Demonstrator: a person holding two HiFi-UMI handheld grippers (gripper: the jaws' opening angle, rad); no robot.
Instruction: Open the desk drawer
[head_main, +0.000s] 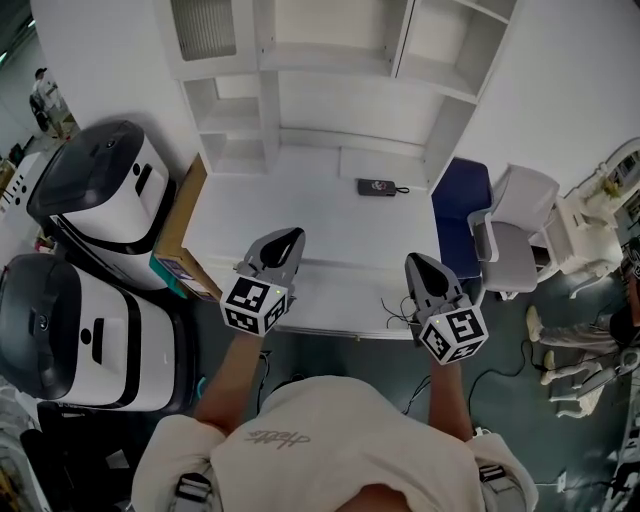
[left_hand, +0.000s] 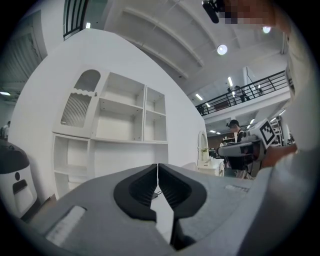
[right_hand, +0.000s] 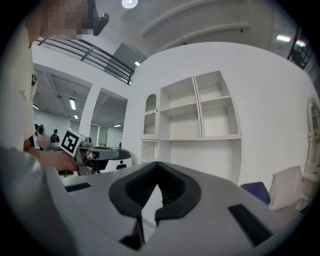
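Head view: white desk (head_main: 320, 215), smooth matte top, long axis left to right, front edge just before the person's torso. Desk drawer: no face or handle made out from above; a faint seam crosses the top left to right between the grippers, and whether it belongs to the drawer cannot be told. Left gripper (head_main: 293, 236) and right gripper (head_main: 413, 258), grey shells with dark jaw pads, are held over the front part of the top, well apart, both pointing towards the hutch (head_main: 330, 60) of open white shelves at the back. Bare desktop lies between and ahead of them, up to a small dark device (head_main: 377, 186) with a cord near the back. A thin cable (head_main: 393, 305) lies at the front edge beside the right gripper. To the left, a brown board (head_main: 178, 222) stands against the desk end, then two rounded white-and-black machines (head_main: 95, 190); to the right, a blue chair (head_main: 459, 210) and a white chair (head_main: 518, 225) stand close in. Left gripper view: left gripper (left_hand: 158, 172) has its ribbed black pads pressed together, with nothing between; shelves ahead. Right gripper view: right gripper (right_hand: 157, 170) has its tips meeting, with nothing held; shelves ahead, chairs at lower right.
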